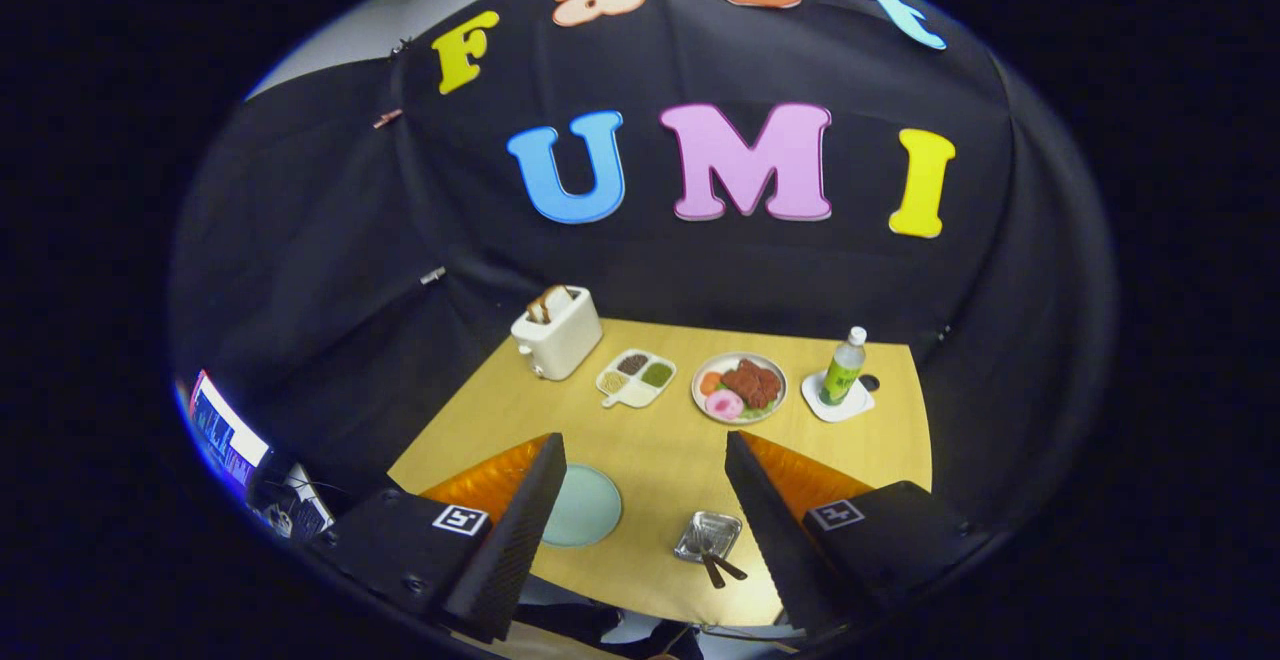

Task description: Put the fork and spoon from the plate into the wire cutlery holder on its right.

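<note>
I am looking down on a wooden table (660, 440) from high above. My gripper (645, 438) is open, with nothing between its fingers. A pale green plate (590, 505) lies near the table's front edge, just inside the left finger, which hides part of it; the part that shows is bare. To its right, close to the right finger, stands the small wire cutlery holder (708, 532). Two dark cutlery handles (722, 568) stick out of it toward the front edge. I cannot tell the fork from the spoon.
Along the back of the table stand a white toaster (556, 338) with bread, a divided dish (636, 378), a plate of food (740, 387) and a green bottle (843, 368) on a coaster. A screen (225, 435) glows off the table's left.
</note>
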`<state>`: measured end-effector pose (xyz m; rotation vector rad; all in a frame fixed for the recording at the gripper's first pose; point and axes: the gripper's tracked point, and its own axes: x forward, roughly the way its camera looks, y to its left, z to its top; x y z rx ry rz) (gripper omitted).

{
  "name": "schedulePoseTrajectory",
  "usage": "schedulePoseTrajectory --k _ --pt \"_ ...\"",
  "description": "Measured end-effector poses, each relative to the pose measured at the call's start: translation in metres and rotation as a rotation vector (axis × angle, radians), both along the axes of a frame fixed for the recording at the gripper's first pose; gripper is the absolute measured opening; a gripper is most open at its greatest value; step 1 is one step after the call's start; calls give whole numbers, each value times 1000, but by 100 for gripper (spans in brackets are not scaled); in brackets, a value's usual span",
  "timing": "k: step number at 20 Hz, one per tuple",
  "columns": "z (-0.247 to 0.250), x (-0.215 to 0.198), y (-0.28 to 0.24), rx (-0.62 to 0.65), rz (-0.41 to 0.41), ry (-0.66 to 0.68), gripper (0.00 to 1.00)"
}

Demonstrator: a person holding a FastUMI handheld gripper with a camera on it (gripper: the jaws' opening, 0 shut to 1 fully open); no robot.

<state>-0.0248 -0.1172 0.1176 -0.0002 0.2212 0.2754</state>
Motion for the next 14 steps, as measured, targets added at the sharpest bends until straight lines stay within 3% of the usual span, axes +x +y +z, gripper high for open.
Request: schedulePoseTrajectory --k 4,8,14 --pt "42 -12 -11 -2 -21 -197 99" --pt "61 -18 -33 98 -107 -360 99" --pt "30 -2 -70 115 -273 -409 99"
